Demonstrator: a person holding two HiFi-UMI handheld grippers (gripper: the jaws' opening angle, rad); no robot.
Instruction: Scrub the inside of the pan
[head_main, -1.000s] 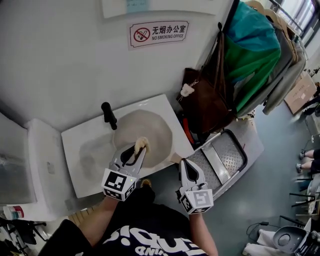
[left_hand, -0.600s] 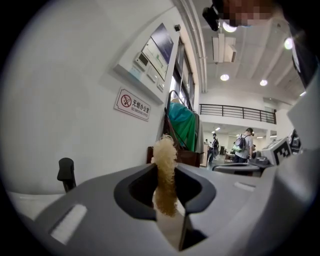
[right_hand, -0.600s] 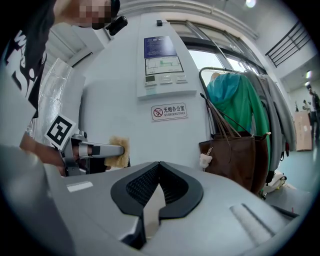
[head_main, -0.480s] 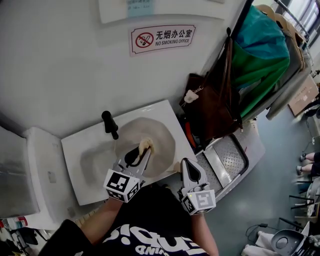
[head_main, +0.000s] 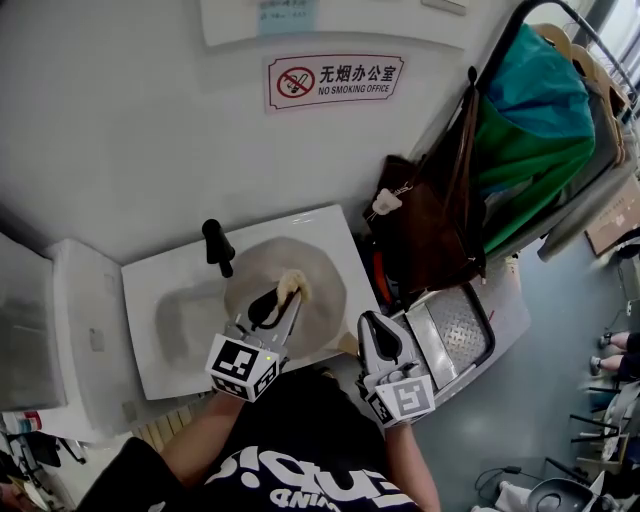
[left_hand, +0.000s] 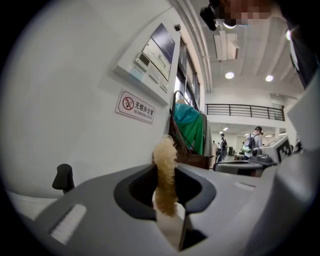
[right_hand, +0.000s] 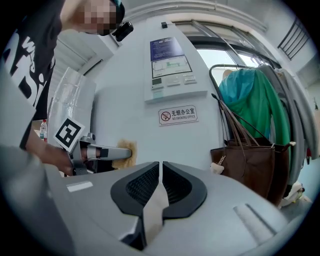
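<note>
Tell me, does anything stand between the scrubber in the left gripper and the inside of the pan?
Nothing visible does. The left gripper holds the scrubber over the pan, whose inside looks bare around it.

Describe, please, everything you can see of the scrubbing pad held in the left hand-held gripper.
The scrubbing pad is a pale tan, fibrous piece, loofah-like, with a frayed end. It is clamped edge-on between the jaws of the left hand-held gripper and sticks out past their tips. In the head view it lies over the round beige pan on the white table; whether it touches the pan cannot be told. Only the jaws visibly touch it.
</note>
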